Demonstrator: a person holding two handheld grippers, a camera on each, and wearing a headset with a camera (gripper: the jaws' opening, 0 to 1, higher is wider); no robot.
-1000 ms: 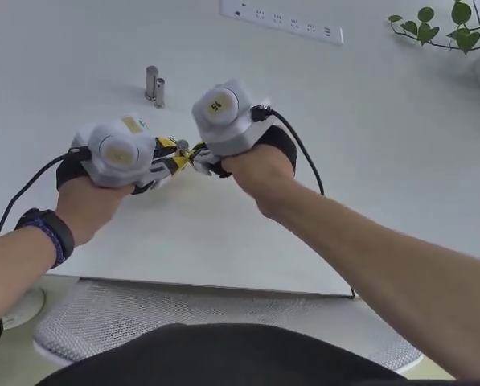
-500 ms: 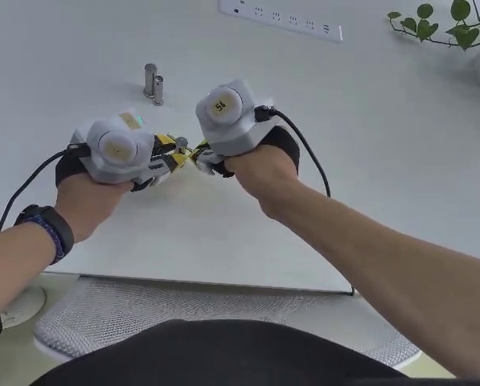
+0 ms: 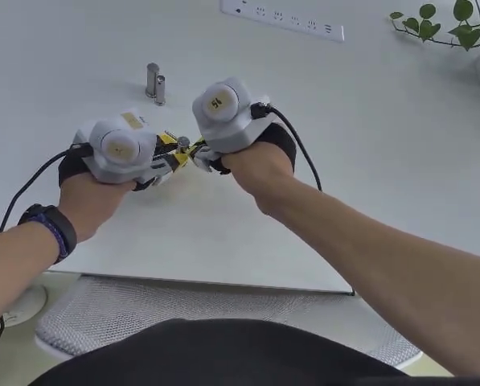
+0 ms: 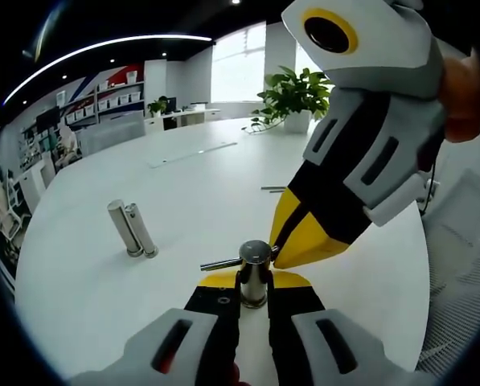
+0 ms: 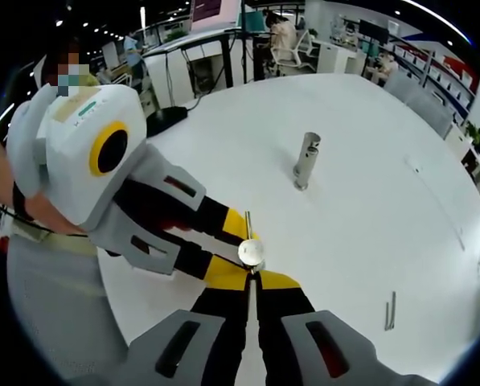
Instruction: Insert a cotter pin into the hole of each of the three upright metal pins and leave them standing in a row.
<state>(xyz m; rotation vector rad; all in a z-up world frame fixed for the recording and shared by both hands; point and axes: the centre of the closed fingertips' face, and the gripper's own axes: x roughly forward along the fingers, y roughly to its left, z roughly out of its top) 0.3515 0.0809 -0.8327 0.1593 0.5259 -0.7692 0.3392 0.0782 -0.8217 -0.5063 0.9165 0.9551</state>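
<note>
Clamping the base of one metal pin (image 4: 254,259), the left gripper (image 4: 254,283) has its jaws closed tight on it, head up. A cotter pin (image 4: 222,263) passes through the hole under the head and its tip pokes out at 9 o'clock in the left gripper view. The right gripper (image 5: 252,277) has its jaws pressed together on the cotter pin's other end; the grip point is mostly hidden by the yellow tips and the pin head.

In the head view both grippers meet over the white table (image 3: 368,161), and the housings and hands cover nearly all of the held pin.

Count: three metal pins, one held, two standing metal pins (image 3: 152,80) touching side by side at 11 o'clock from the grippers. Whether those two carry cotter pins is too small to tell. One spare cotter pin (image 5: 391,310) lies flat at 4 o'clock in the right gripper view; thin rods far back in the left gripper view are too fine to count.

A power strip (image 3: 281,20) sits at 12 o'clock and a plant (image 3: 457,24) at 2 o'clock, cut off by the frame edge.

Versus 0.5 s ago: grippers stay joined at the same spot, standing pins unmoved.
</note>
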